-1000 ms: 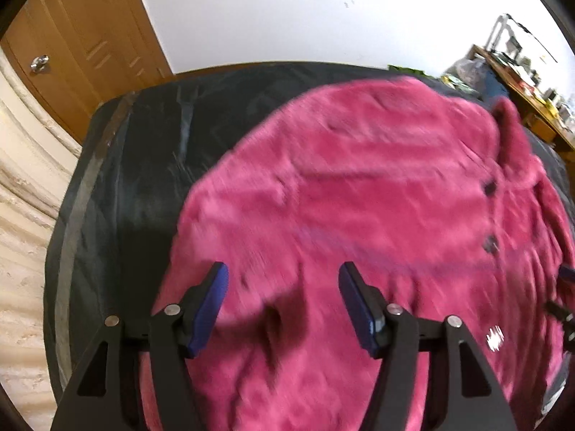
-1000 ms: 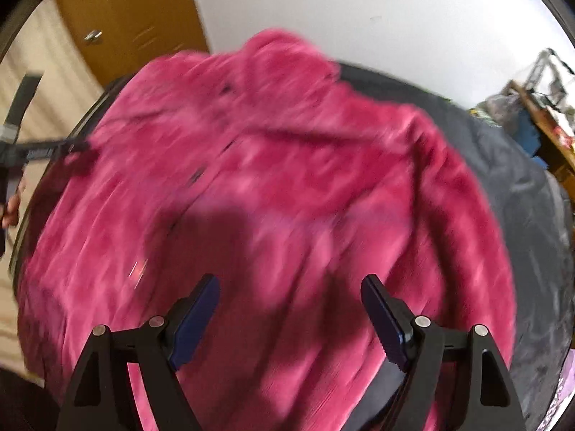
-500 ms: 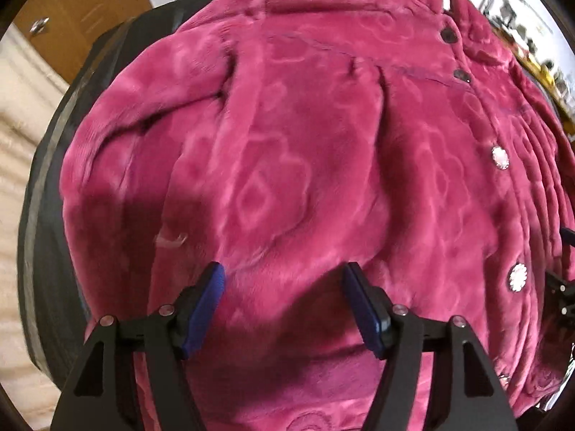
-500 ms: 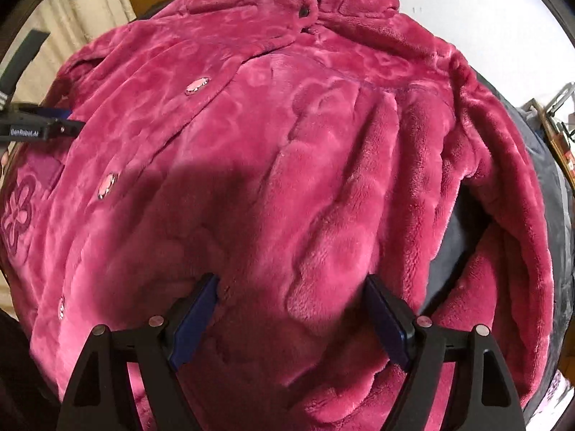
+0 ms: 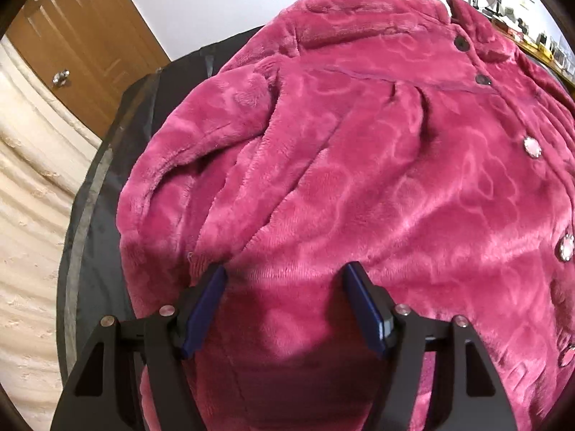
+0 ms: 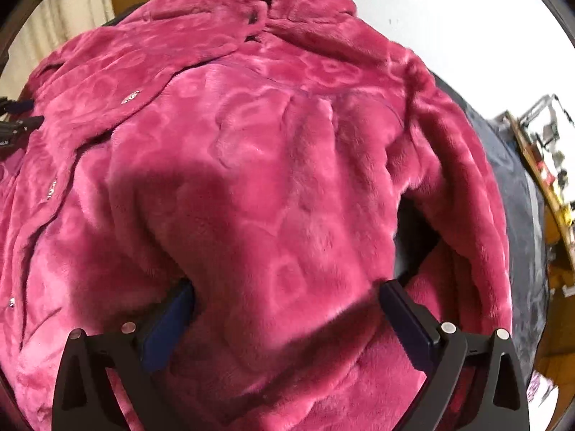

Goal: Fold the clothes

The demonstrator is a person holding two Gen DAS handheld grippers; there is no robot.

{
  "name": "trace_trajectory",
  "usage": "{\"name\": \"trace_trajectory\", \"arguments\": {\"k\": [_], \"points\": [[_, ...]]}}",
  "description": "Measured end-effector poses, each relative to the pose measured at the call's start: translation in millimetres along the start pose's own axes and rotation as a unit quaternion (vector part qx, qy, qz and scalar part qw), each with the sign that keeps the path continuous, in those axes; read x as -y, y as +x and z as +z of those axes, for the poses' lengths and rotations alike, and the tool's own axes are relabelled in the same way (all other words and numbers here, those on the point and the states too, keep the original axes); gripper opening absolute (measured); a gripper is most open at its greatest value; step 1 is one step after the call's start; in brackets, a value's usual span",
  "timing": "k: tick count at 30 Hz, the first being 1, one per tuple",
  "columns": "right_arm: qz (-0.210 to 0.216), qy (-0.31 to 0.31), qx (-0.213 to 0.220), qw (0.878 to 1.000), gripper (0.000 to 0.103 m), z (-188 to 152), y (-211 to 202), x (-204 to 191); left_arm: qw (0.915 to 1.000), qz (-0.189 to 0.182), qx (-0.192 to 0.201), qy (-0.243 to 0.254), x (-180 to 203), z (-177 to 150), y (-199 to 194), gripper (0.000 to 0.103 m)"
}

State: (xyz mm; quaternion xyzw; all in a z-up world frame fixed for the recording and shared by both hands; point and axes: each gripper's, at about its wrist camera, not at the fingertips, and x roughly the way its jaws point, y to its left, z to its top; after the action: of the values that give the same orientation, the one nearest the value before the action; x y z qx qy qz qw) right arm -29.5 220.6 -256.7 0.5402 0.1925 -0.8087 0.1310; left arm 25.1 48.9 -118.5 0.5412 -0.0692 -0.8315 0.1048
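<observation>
Plush magenta fleece jacket with buttons (image 5: 377, 179) lies spread front-up on the dark grey table cover (image 5: 107, 186). Our left gripper (image 5: 284, 287) and right gripper (image 6: 284, 298), both wide, press in; we should pinch one thick layer squarely.

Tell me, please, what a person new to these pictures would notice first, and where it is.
The eye goes first to the bright pink fleece jacket, spread front-up over a dark cover and filling nearly both views. Next come its shiny buttons running down the front on the right of the left wrist view. At the bottom of each view, the left claw and right claw stand open with the fleece bulging between their blue pads.
</observation>
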Motion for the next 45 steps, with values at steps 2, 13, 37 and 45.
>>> {"name": "trace_trajectory", "arguments": {"k": [2, 13, 37, 45], "points": [[-0.001, 0.022, 0.002, 1.000, 0.101, -14, -6, 8, 0.9999, 0.007, -0.004, 0.011, 2, 0, 2, 0.073], [-0.008, 0.140, 0.007, 0.990, 0.101, -91, -33, 53, 0.9994, -0.022, -0.008, 0.024, 42, -33, -35, 0.073], [-0.099, 0.192, 0.016, 0.976, 0.101, -121, -75, 153, 0.9980, -0.030, -0.032, -0.046, 45, -109, -64, 0.073], [0.203, 0.120, 0.027, 0.971, 0.101, -135, -88, 15, 0.9987, -0.027, -0.033, -0.026, 63, -109, -79, 0.073]]}}
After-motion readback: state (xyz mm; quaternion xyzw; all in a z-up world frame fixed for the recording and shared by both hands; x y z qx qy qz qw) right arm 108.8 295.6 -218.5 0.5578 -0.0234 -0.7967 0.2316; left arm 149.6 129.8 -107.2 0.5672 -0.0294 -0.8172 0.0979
